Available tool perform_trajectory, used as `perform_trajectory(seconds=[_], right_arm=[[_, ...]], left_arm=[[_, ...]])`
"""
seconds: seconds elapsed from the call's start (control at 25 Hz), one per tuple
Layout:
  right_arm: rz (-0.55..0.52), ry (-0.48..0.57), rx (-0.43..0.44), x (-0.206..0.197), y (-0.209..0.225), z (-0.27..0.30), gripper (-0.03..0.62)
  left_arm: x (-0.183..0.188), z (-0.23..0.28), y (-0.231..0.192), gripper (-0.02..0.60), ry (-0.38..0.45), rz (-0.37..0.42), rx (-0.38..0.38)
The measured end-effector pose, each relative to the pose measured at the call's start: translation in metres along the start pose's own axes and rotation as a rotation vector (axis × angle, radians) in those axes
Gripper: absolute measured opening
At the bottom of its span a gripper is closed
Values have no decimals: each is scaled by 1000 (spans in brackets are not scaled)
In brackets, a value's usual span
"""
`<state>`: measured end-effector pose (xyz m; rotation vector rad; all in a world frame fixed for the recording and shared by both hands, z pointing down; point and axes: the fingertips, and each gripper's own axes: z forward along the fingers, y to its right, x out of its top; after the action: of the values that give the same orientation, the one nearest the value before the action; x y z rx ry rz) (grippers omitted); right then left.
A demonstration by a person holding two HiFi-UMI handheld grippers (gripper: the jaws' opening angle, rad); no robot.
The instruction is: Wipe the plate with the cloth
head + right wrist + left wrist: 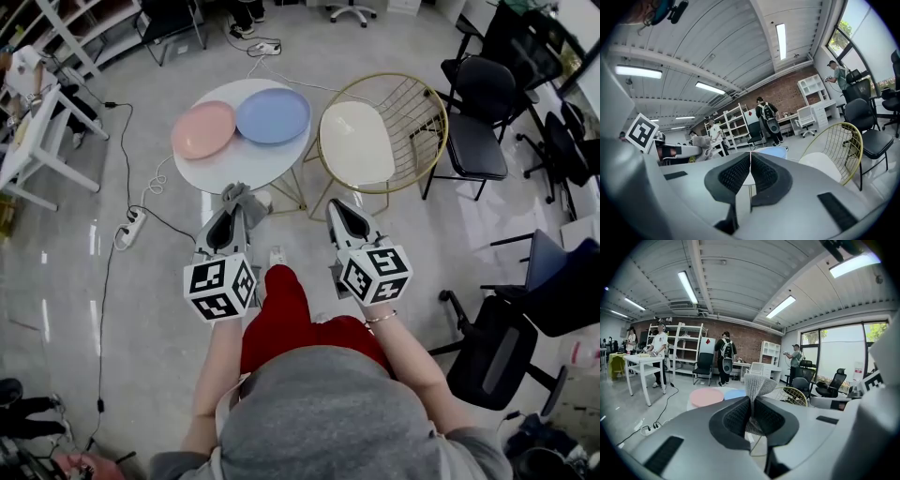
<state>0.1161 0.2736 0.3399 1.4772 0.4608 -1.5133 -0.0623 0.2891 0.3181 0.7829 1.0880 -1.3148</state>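
a glossy grey floor (75, 281) carries a small round white table (239, 173) with a pink plate (202, 129) and a blue plate (273, 115) touching side by side; a gold wire chair (380, 141) stands just beside its right edge. only the head view shows the power strip (131, 228) and cables on the floor at the left; only the gripper views show the brick wall (750, 341), white shelving (689, 345) and standing people. the left gripper (230, 214) is clamped on a grey waffle cloth (757, 385) near the table's near edge, short of both plates; the right gripper (750, 157) has its jaws pressed together on nothing; open floor lies to the left, while black office chairs (473, 122) crowd the right.
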Motion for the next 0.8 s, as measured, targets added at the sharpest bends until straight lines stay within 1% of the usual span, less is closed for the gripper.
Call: perform_trajectory(seconds=[0.12, 0.28, 0.52, 0.68, 0.8], right_arm=[[-5, -2, -21, 10, 12, 43, 29], [-17, 6, -44, 31, 17, 107, 29], [1, 2, -92, 47, 23, 194, 29], [6, -2, -125, 54, 28, 229, 29], [16, -13, -153, 53, 37, 244, 29]], left_arm=[[9, 42, -21, 32, -9, -4, -22], [28, 96, -57, 32, -25, -9, -50], [50, 166, -100, 32, -58, 11, -107], [58, 198, -119, 32, -81, 8, -143], [56, 215, -127, 32, -105, 0, -156]])
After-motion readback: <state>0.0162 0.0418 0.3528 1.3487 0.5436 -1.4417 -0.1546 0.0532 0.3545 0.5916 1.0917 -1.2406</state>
